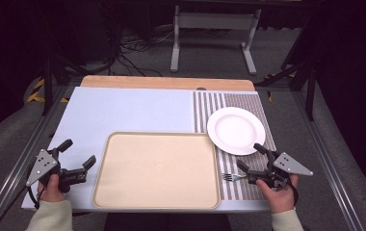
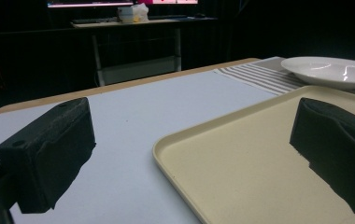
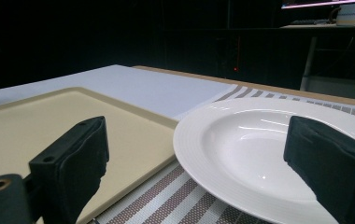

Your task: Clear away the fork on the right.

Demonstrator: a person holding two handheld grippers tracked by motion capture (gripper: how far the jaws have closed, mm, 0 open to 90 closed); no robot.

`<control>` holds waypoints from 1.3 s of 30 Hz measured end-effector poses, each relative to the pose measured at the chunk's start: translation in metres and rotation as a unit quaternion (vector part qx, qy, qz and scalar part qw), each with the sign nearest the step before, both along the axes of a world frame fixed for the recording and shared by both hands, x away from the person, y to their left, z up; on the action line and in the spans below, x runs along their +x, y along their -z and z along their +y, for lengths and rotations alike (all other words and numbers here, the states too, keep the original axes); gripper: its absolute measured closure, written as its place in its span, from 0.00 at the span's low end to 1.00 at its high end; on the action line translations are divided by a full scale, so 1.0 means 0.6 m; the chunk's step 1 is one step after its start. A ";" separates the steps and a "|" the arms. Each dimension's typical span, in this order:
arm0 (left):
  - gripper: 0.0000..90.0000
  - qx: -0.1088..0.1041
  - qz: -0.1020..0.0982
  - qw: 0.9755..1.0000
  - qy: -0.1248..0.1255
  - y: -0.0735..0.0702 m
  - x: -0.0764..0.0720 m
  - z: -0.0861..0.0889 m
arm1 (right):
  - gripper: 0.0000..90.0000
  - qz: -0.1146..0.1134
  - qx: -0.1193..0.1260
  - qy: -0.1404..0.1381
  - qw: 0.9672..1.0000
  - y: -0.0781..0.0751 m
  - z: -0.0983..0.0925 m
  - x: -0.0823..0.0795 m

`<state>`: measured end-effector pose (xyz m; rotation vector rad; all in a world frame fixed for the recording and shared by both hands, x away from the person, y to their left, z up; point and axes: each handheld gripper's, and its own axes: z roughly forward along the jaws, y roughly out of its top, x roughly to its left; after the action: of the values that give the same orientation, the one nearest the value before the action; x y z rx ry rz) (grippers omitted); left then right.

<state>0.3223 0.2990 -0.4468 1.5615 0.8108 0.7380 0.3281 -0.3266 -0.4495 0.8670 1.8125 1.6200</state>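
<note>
There is one table [image 1: 133, 108] with a pale blue-grey top, and it is the largest thing. On it lies one beige tray [image 1: 156, 169], which is empty; it sits between the two grippers, just to the right of the left gripper [image 1: 81, 155] and to the left of the right gripper [image 1: 251, 156]. In the left gripper view the tray's near corner [image 2: 166, 144] lies between the two black jaws and a little ahead of them.

There is one striped placemat [image 1: 229, 103] under the right part of the table top. The right gripper is above its near end. On the mat stands one white plate [image 1: 235, 130], just ahead of the right gripper; in the right gripper view the plate [image 3: 241, 149] lies directly in front, between the jaws, and nothing stands between the claw and it. One fork [image 1: 232, 177] lies on the mat just beside the right gripper, on its left and low, near the tray's right edge. The tips of the gripper seem to be above it, but I cannot tell if they touch it.

Both claws have their jaws wide apart and hold nothing. Each is carried by one hand, the left hand [image 1: 52, 187] and the right hand [image 1: 280, 192].
</note>
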 end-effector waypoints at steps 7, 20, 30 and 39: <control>0.01 0.009 -0.003 1.000 0.001 -0.002 -0.001 -0.004 | 0.06 0.000 0.002 -0.001 1.000 -0.001 0.000 -0.003; 0.01 0.009 -0.002 1.000 0.001 -0.002 0.002 -0.003 | 0.07 0.012 0.000 -0.010 1.000 -0.007 0.007 -0.004; 0.01 0.011 -0.003 1.000 -0.002 -0.004 0.001 -0.001 | 0.07 0.030 -0.026 -0.023 0.999 -0.043 0.038 0.017; 0.01 0.010 -0.002 1.000 -0.007 -0.004 0.001 0.002 | 0.05 0.062 -0.075 -0.066 0.993 -0.051 0.053 0.028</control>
<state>0.3230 0.3003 -0.4441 1.5740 0.8139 0.7606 0.3452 -0.2946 -0.4187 0.8106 2.0878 1.5147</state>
